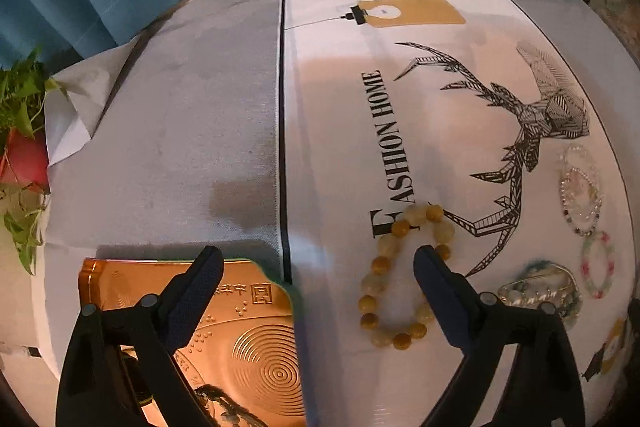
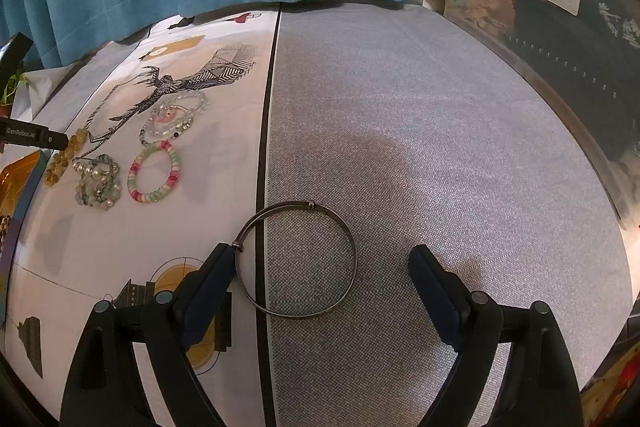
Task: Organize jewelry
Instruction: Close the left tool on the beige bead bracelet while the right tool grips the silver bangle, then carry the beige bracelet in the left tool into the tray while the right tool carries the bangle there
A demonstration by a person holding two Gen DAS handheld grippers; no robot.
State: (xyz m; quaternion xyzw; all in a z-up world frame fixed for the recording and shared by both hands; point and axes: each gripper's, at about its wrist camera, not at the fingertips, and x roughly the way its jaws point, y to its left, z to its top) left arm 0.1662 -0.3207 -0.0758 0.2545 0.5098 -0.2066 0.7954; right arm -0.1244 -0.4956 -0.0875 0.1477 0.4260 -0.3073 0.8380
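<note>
Amber bead bracelet [image 1: 404, 277] and thin metal bangle [image 2: 296, 259] lie flat, both jaws spread.

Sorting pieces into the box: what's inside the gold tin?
The embossed gold tin holds a dark beaded strand at its near edge; the left tongs hide the rest.

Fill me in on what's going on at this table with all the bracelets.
A person with a gripper in each hand is sorting jewelry on a cloth-covered table. The left gripper is open above a yellow bead bracelet, one finger inside its loop, beside a gold tin. The right gripper is open around a thin metal bangle lying flat. More bead bracelets lie on the printed part of the cloth. Nothing is gripped.
</note>
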